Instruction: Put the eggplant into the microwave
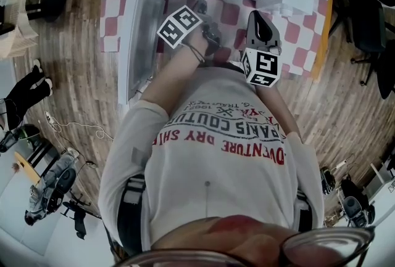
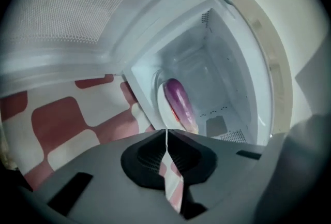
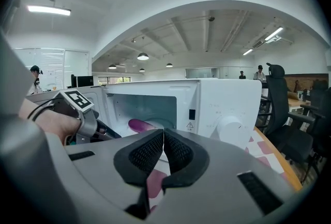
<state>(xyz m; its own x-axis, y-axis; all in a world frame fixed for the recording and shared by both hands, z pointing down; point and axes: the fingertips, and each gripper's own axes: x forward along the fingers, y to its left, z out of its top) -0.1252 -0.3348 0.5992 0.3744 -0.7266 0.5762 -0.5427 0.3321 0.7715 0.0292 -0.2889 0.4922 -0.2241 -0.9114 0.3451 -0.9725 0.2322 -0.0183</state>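
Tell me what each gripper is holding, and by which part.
Nothing. The left gripper and right gripper are shut and empty; the eggplant lies inside the microwave.

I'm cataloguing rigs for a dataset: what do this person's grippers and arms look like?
The left gripper and right gripper are grey-bodied, with black ribbed pads. Each carries a white marker cube printed with black squares. The person wears a pale short-sleeved T-shirt with red and dark lettering.

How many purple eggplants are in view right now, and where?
1. The glossy purple eggplant lies inside the open white microwave, on its round turntable plate. None elsewhere in view, though the person's body hides some table.
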